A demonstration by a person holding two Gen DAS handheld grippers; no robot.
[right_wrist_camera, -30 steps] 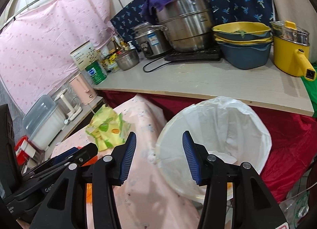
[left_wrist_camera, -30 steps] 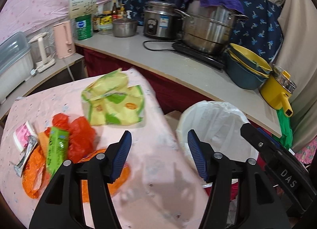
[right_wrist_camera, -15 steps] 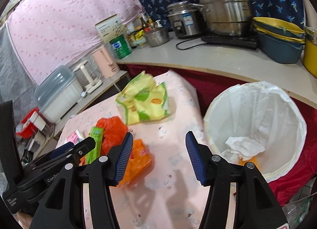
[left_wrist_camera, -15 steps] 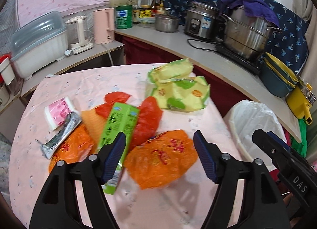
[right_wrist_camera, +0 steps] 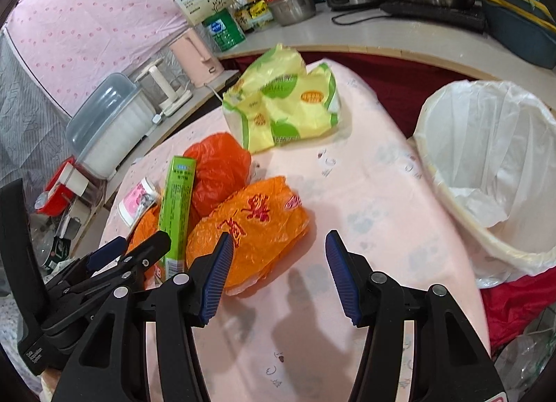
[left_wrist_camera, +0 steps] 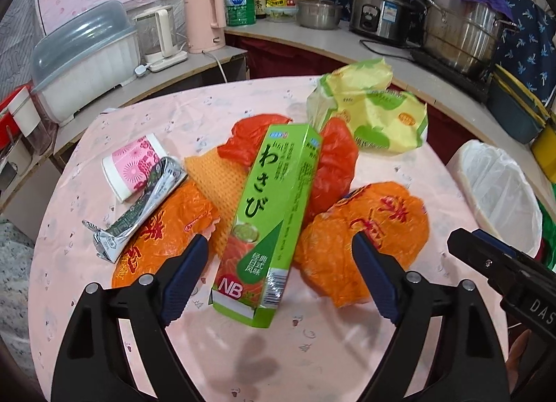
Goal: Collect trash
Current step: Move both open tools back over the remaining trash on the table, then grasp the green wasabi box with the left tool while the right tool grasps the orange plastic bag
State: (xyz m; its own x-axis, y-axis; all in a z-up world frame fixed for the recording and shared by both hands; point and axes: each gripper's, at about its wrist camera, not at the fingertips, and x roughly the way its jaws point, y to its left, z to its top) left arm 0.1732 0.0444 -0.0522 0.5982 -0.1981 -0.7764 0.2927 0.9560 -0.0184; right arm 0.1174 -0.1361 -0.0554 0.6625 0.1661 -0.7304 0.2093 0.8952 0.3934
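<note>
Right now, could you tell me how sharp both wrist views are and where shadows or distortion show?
Left wrist view: sharp on the green box; fisheye bends the counter edge; a soft shadow lies on the tablecloth. Right wrist view: equally sharp; gripper shadows fall on the cloth near the orange bag; dark corners.

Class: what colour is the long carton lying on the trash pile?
Bright green carton, clearest in the left wrist view.

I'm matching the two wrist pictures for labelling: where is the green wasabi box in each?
Left wrist: green wasabi box at centre, lying over the heap of bags.
Right wrist: the same box at left of centre, seen edge-on.
Shared landmark: the yellow-green wrapper, beyond the box in both views.
</note>
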